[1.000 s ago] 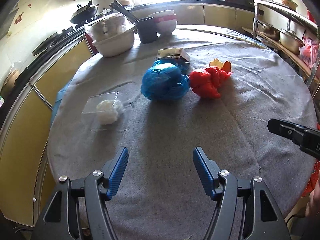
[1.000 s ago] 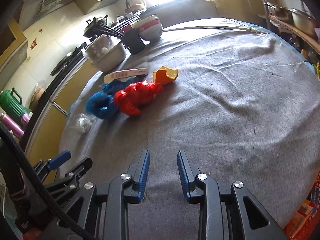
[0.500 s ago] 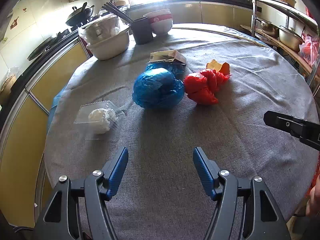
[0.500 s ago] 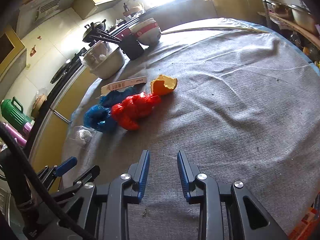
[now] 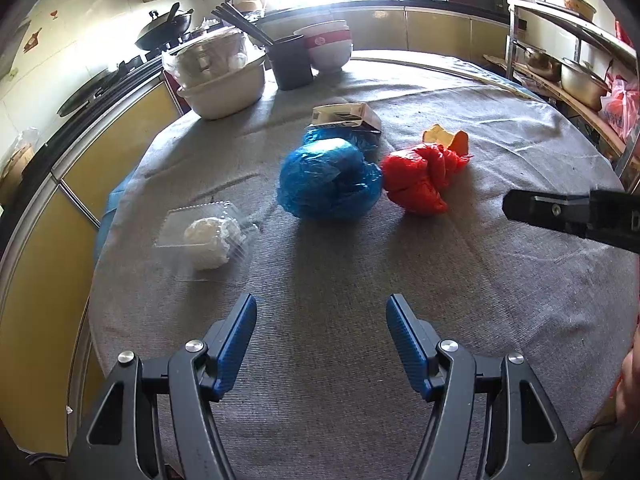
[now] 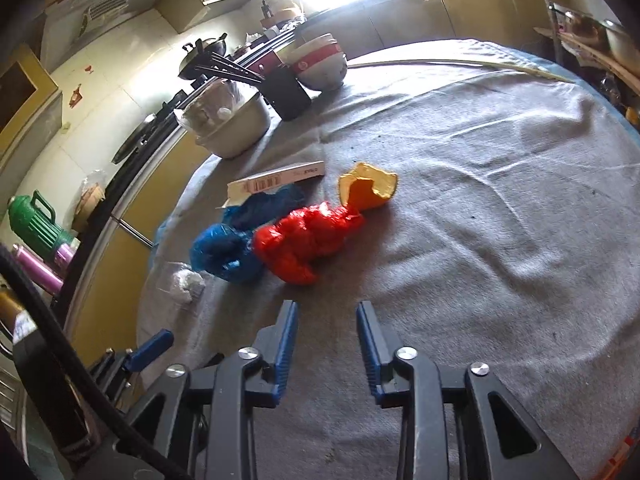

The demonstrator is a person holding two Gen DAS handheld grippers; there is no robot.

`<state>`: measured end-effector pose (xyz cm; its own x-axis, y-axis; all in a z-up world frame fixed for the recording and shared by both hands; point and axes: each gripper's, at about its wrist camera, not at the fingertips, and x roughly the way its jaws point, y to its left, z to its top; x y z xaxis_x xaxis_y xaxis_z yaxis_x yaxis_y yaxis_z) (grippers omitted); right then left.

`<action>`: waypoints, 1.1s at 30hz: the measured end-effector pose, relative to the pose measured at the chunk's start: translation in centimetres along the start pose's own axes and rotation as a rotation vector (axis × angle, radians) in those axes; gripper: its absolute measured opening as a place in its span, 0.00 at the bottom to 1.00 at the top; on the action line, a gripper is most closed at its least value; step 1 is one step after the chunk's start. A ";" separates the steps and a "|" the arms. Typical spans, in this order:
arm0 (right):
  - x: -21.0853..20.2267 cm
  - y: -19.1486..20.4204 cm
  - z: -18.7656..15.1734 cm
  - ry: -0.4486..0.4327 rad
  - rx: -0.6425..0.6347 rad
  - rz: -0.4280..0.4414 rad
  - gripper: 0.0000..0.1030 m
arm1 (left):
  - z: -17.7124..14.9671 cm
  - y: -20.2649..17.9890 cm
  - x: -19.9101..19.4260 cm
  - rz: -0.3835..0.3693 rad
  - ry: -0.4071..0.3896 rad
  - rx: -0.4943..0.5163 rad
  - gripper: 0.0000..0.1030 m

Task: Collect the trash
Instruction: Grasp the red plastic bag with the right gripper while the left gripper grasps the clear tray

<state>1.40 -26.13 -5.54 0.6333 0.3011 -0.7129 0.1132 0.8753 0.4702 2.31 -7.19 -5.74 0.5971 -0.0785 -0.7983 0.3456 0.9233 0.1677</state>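
Note:
Trash lies on a round table with a grey cloth (image 5: 500,280). A crumpled blue plastic bag (image 5: 328,178) (image 6: 226,254) sits mid-table, a crumpled red bag (image 5: 420,178) (image 6: 308,240) to its right, an orange peel (image 5: 446,136) (image 6: 368,190) behind that, and a small carton (image 5: 346,114) (image 6: 276,178) behind the blue bag. A clear clamshell box with white tissue (image 5: 208,234) (image 6: 184,282) lies at the left. My left gripper (image 5: 320,332) is open and empty, short of the blue bag. My right gripper (image 6: 327,332) is open and empty, short of the red bag.
At the table's far edge stand a white basin with containers (image 5: 224,80), a black holder with chopsticks (image 5: 290,64) and stacked red-and-white bowls (image 5: 330,46). Kitchen counters run along the left and back. A metal shelf with pots (image 5: 576,76) stands at the right.
Both grippers have moved forward over the table toward the trash, which now looks larger and nearer. Both stay open; nothing has been taken hold of.

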 end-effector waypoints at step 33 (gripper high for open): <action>9.0 0.5 5.4 0.073 0.369 0.016 0.53 | 6.2 17.7 7.5 -0.318 0.195 -0.584 0.72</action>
<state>11.28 -25.05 -8.90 0.5821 0.3516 -0.7332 0.3807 0.6790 0.6278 17.42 6.22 -5.15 0.3710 -0.3606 -0.8558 0.0034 0.9221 -0.3870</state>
